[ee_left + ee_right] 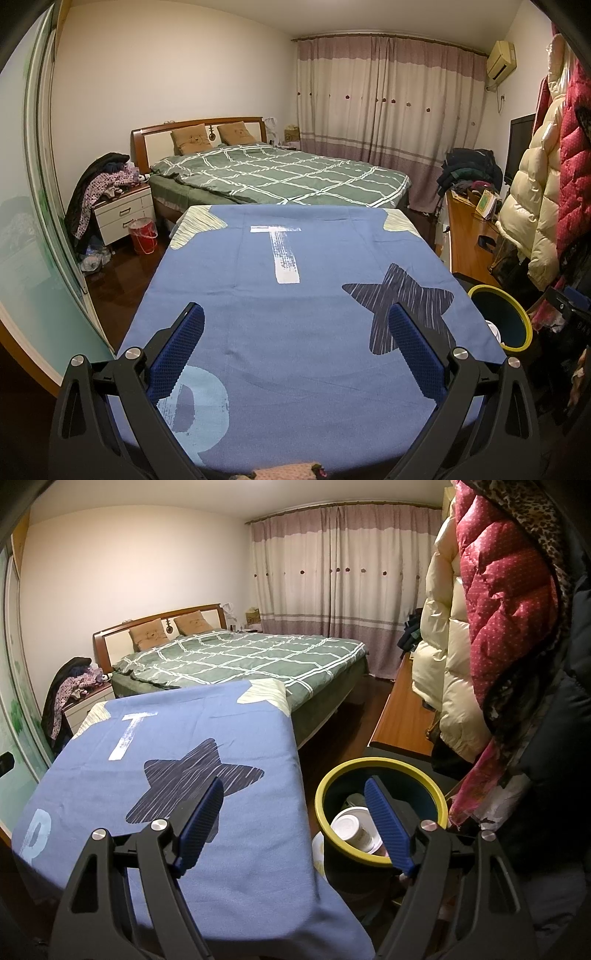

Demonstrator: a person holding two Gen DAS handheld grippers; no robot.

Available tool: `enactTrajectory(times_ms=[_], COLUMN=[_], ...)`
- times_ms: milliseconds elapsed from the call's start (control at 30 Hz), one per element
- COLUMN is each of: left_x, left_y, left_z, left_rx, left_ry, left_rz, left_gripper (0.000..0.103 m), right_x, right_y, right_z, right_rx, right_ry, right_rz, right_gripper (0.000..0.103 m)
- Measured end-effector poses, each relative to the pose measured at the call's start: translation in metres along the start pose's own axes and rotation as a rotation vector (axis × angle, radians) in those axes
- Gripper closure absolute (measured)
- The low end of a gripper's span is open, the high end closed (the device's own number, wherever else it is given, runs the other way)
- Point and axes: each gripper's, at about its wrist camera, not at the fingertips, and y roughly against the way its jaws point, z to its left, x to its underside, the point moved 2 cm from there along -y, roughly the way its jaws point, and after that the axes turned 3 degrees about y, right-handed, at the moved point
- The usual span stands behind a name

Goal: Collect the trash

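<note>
A dark bin with a yellow rim (384,766) (517,306) stands on the floor at the right edge of the blue-covered table (295,295) (177,775). White paper cups (356,829) lie inside it. My right gripper (293,788) is open over the table's right edge, its right finger above the bin's mouth, with nothing between its fingers. My left gripper (297,314) hangs open and holds nothing over the blue cloth, which bears a white T, a dark star and a pale letter.
A bed with a green checked quilt (280,173) lies behind the table. A nightstand piled with clothes (122,206) and a red bucket (142,234) stand at left. Puffy coats (480,627) hang at right over a wooden desk (469,240).
</note>
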Motion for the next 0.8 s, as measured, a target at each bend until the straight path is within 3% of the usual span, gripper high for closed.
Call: enactTrajectory(times_ms=[533, 633, 800], left_x=[-0.001, -0.013, -0.031], left_y=[-0.019, -0.046, -0.132], left_z=[0.005, 0.017, 0.05], left_rx=[0.022, 0.012, -0.083], left_ry=[0.017, 0.028, 0.051], left_rz=[0.035, 0.055, 0.142], left_gripper=[0.005, 0.005, 0.005], right_x=[-0.003, -0.013, -0.035], right_y=[-0.015, -0.038, -0.116], right_z=[0.004, 0.013, 0.05], right_rx=[-0.015, -0.065, -0.164], right_ry=[0.007, 0.006, 0.007], right_rz=[0.02, 0.03, 0.128], right_gripper=[0.027, 0.019, 0.013])
